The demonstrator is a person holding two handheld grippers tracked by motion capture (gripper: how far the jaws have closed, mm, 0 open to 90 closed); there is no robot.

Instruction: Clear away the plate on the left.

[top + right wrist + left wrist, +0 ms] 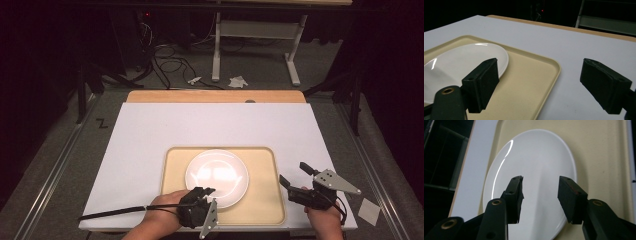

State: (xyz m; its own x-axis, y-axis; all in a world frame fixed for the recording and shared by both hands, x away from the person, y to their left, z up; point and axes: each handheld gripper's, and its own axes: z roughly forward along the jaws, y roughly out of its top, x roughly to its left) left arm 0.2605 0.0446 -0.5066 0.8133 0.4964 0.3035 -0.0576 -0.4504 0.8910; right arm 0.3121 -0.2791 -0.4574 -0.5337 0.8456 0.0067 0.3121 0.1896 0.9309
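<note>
A round white plate (217,176) lies empty in a beige tray (260,165) on the near half of the white table (210,127). My left gripper (202,191) sits over the plate's near left rim, turned on its side and open. In the left gripper view its jaws (540,195) stand apart above the plate (536,157), gripping nothing, with the tray (601,157) beyond. My right gripper (292,172) hovers wide open at the tray's right edge. Its own view shows the gripper (542,75) straddling the tray's corner rim (549,63), the plate (461,65) to its left.
The far half of the white table is bare, with a wooden strip (215,96) along its back edge. A small white paper square (369,210) lies on the grey mat right of the table. Behind stand a white table frame (255,30), floor cables (167,62) and crumpled paper (237,81).
</note>
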